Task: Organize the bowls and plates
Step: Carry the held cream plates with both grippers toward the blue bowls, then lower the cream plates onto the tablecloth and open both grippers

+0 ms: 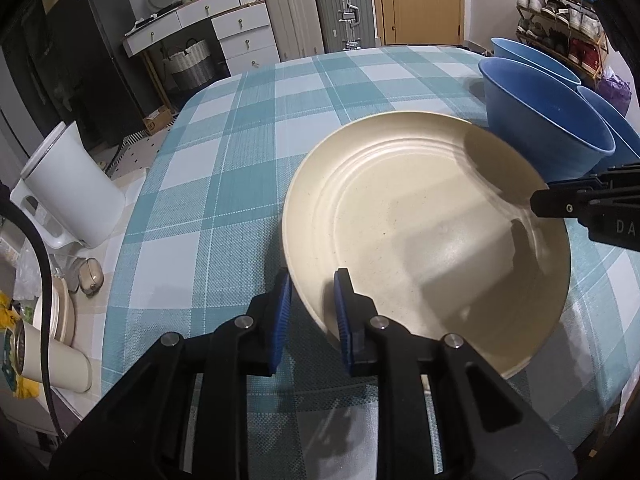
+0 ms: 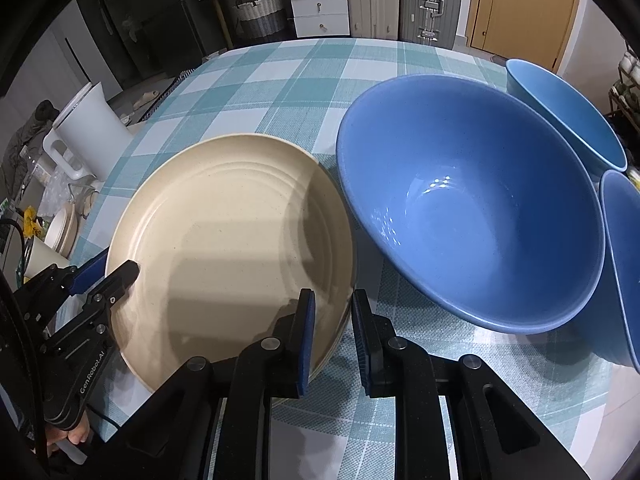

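Cream plate (image 1: 420,236) lies flat, both tools straddling its rim.

- Table (image 1: 248,128) covered edge to edge in a teal-and-white checked cloth, rounded at the far left corner.
- Cream plate (image 1: 424,236) resting on the cloth near the front edge, ridged rings inside, rim possibly doubled in the right wrist view; cannot tell whether one plate or a stack.
- Large blue bowl (image 2: 472,208) just right of the plate, near rim overhanging the plate's edge.
- Second blue bowl (image 2: 568,116) behind it, toward the far right corner.
- Third blue bowl (image 2: 624,264) at the right edge, partly cut off by the frame.
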Demonstrator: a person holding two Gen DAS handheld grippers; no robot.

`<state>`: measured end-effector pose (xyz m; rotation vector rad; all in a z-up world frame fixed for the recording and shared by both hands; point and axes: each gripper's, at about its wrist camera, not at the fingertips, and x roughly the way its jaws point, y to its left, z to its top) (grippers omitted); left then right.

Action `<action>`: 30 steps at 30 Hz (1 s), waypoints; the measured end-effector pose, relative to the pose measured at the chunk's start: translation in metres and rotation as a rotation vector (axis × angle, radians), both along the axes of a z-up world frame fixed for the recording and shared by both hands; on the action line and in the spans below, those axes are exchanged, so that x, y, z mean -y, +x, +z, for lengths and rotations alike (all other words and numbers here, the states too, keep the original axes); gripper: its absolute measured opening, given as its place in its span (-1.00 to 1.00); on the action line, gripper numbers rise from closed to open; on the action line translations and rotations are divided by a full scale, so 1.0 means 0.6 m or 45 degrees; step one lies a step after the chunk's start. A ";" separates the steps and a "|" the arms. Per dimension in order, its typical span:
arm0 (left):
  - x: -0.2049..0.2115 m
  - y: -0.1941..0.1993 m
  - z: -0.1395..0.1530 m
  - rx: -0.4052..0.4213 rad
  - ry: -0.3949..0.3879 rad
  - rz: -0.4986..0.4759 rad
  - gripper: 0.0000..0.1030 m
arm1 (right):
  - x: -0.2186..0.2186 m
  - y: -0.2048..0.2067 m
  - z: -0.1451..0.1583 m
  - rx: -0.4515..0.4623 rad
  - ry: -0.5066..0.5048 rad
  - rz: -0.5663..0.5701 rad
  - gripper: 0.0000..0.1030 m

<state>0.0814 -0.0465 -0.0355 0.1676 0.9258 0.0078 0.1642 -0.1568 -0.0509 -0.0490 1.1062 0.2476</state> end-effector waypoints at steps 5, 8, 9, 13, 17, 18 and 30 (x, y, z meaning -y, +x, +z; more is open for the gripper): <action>-0.006 0.003 0.002 -0.013 -0.026 0.001 -0.66 | 0.002 0.000 0.000 -0.001 0.008 0.002 -0.63; -0.006 0.003 0.003 -0.018 -0.030 0.001 -0.66 | 0.004 0.001 0.001 0.003 0.014 0.003 -0.63; -0.007 0.003 0.004 -0.019 -0.033 0.002 -0.66 | 0.005 0.000 0.002 0.003 0.015 0.003 -0.63; -0.009 0.002 0.005 -0.022 -0.053 0.003 -0.66 | 0.008 -0.003 0.005 0.006 0.022 0.004 -0.63; -0.019 0.001 0.009 -0.030 -0.111 0.003 -0.65 | 0.011 -0.008 0.009 0.014 0.025 0.018 -0.63; -0.022 0.000 0.012 -0.029 -0.127 0.002 -0.62 | 0.012 -0.009 0.011 0.013 0.030 0.020 -0.63; -0.040 -0.032 0.091 0.069 -0.327 -0.056 0.33 | 0.021 -0.040 0.068 0.082 0.114 0.049 0.41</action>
